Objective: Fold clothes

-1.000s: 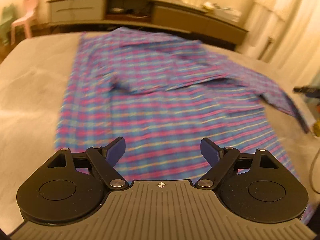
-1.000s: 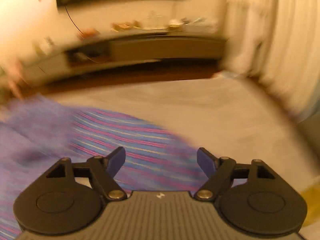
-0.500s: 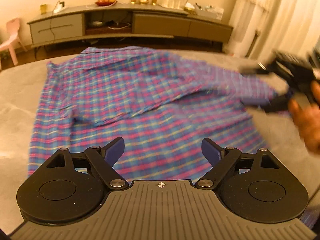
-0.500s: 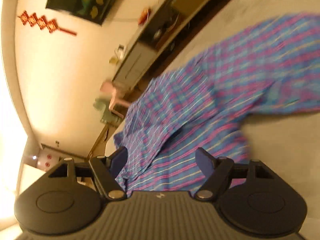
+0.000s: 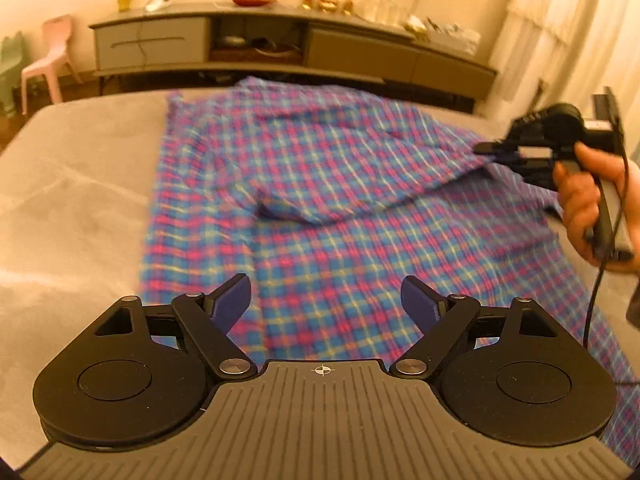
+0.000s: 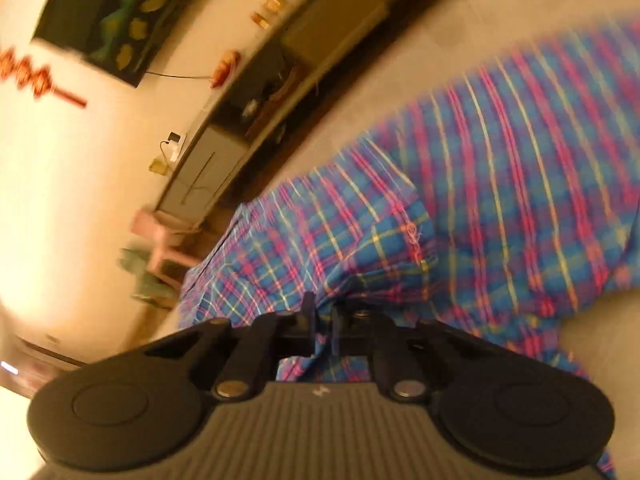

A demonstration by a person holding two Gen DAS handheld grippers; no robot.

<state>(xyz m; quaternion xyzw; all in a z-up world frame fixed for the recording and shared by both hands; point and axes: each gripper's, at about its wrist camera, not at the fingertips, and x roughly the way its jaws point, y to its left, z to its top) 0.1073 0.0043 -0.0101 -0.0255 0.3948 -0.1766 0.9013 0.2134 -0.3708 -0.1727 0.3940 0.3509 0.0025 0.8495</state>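
Observation:
A blue, pink and yellow plaid shirt (image 5: 320, 184) lies spread on a grey cushioned surface (image 5: 80, 184). My left gripper (image 5: 326, 300) hovers open over the shirt's near hem, with nothing between its blue pads. At the shirt's right side, a hand (image 5: 592, 200) holds my right gripper (image 5: 496, 152). Its jaws are closing on a raised fold of the plaid cloth. In the right wrist view the shirt (image 6: 480, 200) bunches up between the narrow fingers of the right gripper (image 6: 322, 320), and the view is rolled sideways.
A long grey sideboard (image 5: 280, 44) with small items on top stands beyond the surface's far edge. A pink plastic chair (image 5: 48, 52) is at the far left and pale curtains (image 5: 580, 20) hang at the right. A black cable (image 5: 592, 300) trails from the right gripper.
My right gripper went from wide open to pinched on the shirt's right-side fold and rolled sideways. It came into the left wrist view. The left gripper drifted a little and stayed open.

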